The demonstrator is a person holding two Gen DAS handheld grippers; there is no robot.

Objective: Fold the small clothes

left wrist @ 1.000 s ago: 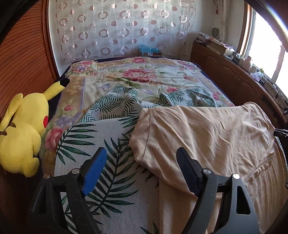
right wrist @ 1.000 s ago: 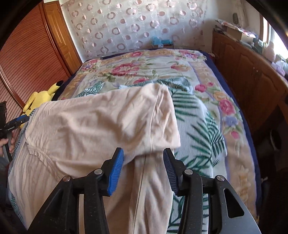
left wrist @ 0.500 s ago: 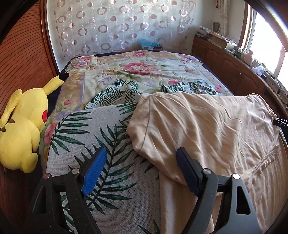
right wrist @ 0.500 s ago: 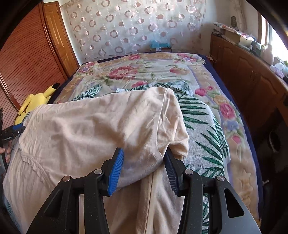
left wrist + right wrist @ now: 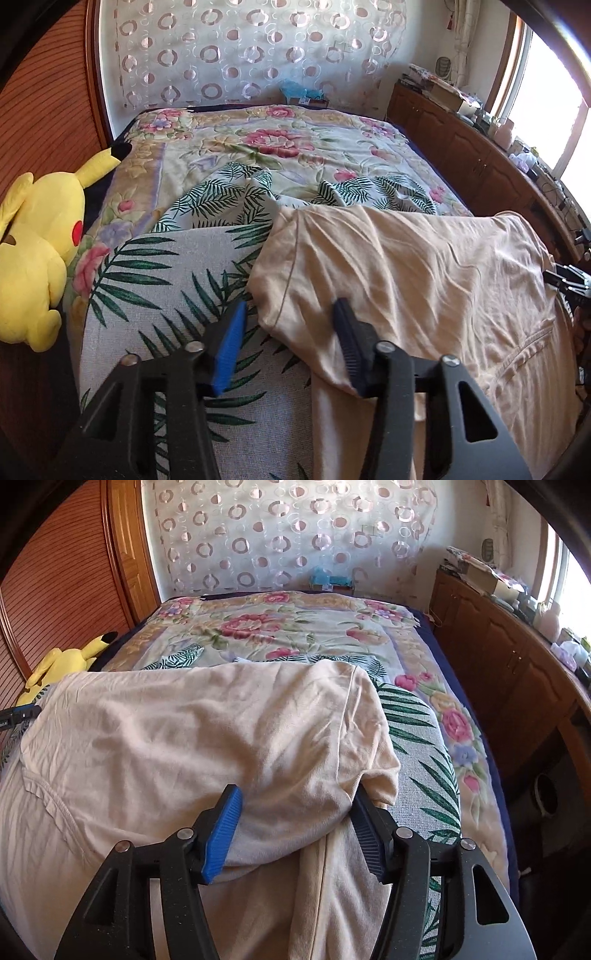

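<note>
While the beige garment [image 5: 406, 280] sprawls across the right half of the left wrist view on the palm-leaf blanket [image 5: 155, 295], its folded left edge bulges down toward lower centre, right into the mouth of the left gripper [image 5: 288, 347]. Its jaws are closing, part open, with the blue pad on the bare blanket at the left and the dark pad over the cloth at the right, so the fold's rounded corner sits between them but is not yet pinched. A yellow plush toy [image 5: 40, 251] lies at the far left, well clear. Seen from the right wrist view, the garment [image 5: 184, 746] fills the left and centre of the frame, its long axis running left to right across the bed [image 5: 295, 627], and its folded right-hand end humps up at lower centre. The right gripper [image 5: 291, 827] straddles that hump with its jaws opening; cloth bulges between the pads and brushes both, yet no firm grip shows. Each gripper is thus nearest its own end of the fold, and the garment lies straight ahead of both, slightly inward.
</note>
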